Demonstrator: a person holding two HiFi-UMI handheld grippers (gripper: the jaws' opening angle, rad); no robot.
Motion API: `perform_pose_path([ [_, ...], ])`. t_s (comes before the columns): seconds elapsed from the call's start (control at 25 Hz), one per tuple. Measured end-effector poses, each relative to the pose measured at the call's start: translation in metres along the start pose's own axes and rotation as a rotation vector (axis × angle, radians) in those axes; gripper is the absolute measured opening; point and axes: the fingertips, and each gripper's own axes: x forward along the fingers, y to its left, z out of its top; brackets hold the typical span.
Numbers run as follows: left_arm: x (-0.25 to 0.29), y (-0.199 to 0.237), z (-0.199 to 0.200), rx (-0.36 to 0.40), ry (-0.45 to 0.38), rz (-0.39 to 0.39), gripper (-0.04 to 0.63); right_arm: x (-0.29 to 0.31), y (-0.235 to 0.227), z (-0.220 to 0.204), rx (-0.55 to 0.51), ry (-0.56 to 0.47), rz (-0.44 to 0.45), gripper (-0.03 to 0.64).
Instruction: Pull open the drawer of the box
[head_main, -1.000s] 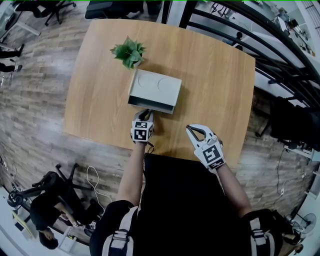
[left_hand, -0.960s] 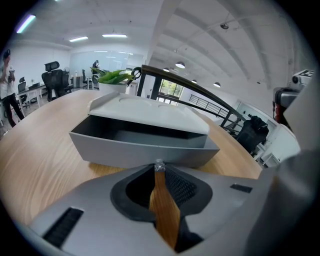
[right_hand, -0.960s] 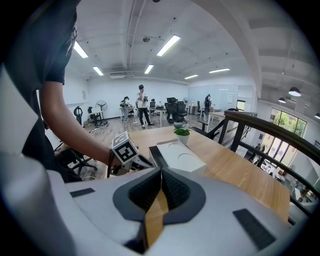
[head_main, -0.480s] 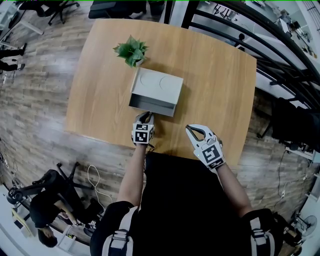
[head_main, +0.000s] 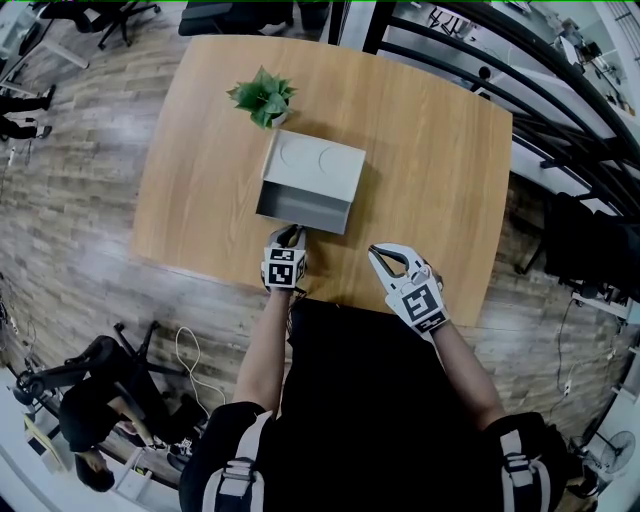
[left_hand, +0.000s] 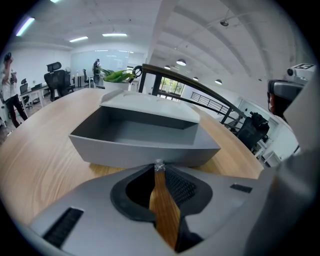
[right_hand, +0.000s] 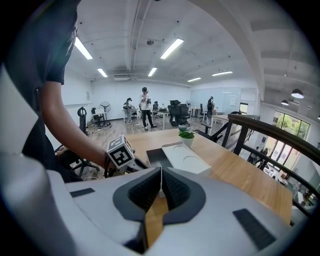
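The grey box (head_main: 318, 163) lies mid-table with its drawer (head_main: 300, 208) pulled out toward me, empty inside. In the left gripper view the drawer's front wall (left_hand: 145, 147) fills the middle, with a small clear knob (left_hand: 159, 164) at its centre. My left gripper (head_main: 291, 233) is shut on that knob, the jaw tips (left_hand: 159, 171) meeting around it. My right gripper (head_main: 377, 256) hovers above the table to the right of the drawer, shut and empty. Seen from the right gripper view, its tips (right_hand: 160, 175) are together, and the box (right_hand: 185, 160) lies beyond.
A small potted plant (head_main: 262, 97) stands just behind the box. The wooden table (head_main: 430, 150) has its near edge right under my hands. A black railing (head_main: 560, 110) runs past the table's right side. Office chairs and people stand far off.
My left gripper has drawn back toward me a little, and the drawer has come out slightly further with it. The right gripper has stayed nearly still.
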Motion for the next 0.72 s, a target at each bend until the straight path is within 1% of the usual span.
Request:
perform_pose_path([
  [0.12, -0.003, -0.002, -0.005, 0.009, 0.013, -0.002, 0.081, -0.002, 0.003, -0.001, -0.005, 0.002, 0.005, 0.025],
  [0.36, -0.013, -0.008, -0.022, 0.003, 0.031, -0.001, 0.081, -0.002, 0.006, -0.001, -0.015, -0.012, 0.011, 0.025],
  [0.6, -0.016, -0.01, -0.024, 0.009, 0.03, 0.006, 0.081, -0.005, 0.012, 0.0, -0.018, -0.024, 0.017, 0.025],
  [0.72, -0.019, -0.01, -0.026, -0.001, 0.011, 0.014, 0.081, -0.008, 0.013, -0.002, -0.019, -0.026, 0.016, 0.025],
])
